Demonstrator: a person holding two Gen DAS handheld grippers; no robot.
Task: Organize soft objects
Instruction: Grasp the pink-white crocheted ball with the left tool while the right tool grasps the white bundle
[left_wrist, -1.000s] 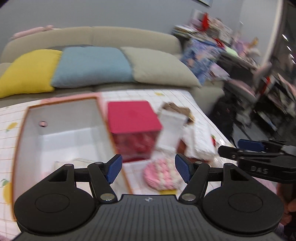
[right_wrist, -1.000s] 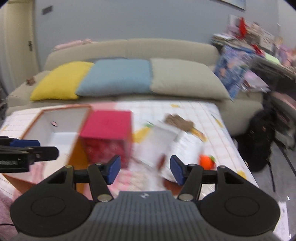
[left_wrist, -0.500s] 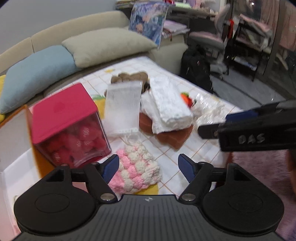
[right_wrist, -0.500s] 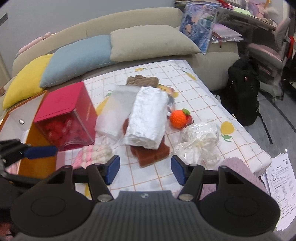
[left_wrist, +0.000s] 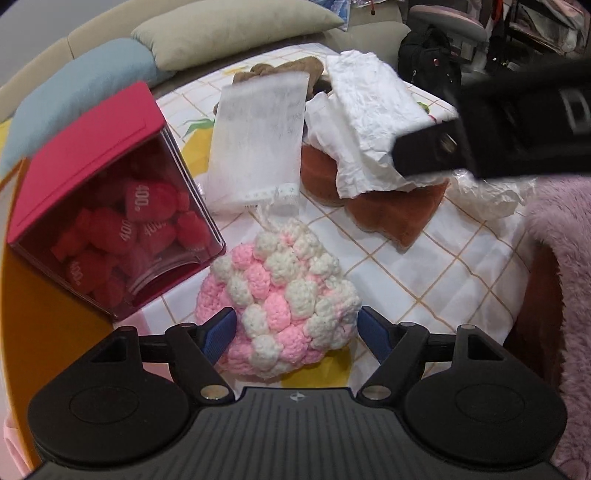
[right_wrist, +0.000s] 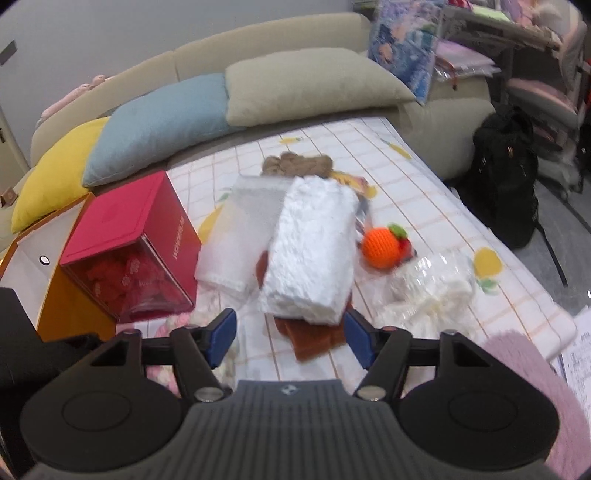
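Beige sofa cushions lined the back of the room behind a surface covered in a white checked cloth with yellow fruit prints (right_wrist: 413, 173). Near its front edge lay the pink and white crocheted bobble pouch (left_wrist: 280, 306), directly ahead of the left hand-held gripper (left_wrist: 295, 332), whose jaws had just been opening and stood wide on either side of the pouch without pressing it. The right hand-held gripper (right_wrist: 288, 334) had also just been opening, empty, aimed at the white crinkled soft bundle (right_wrist: 310, 251) lying on a rust-brown plush piece (right_wrist: 314, 341).

The step in hand looked like the reach for a first pick-up. The left jaws would next need to drop a little further and close on the pouch, which should squash easily.

Close on the pouch's left stood a red-lidded clear box of red soft hearts (left_wrist: 110, 210), tilted and crowding the left finger. A frosted plastic bag (left_wrist: 258, 140) lay just behind, and an orange-sided open box (right_wrist: 55, 266) waited at the left edge. An orange crocheted fruit (right_wrist: 382, 247) and crumpled clear wrapping (right_wrist: 432, 284) lay toward the right edge
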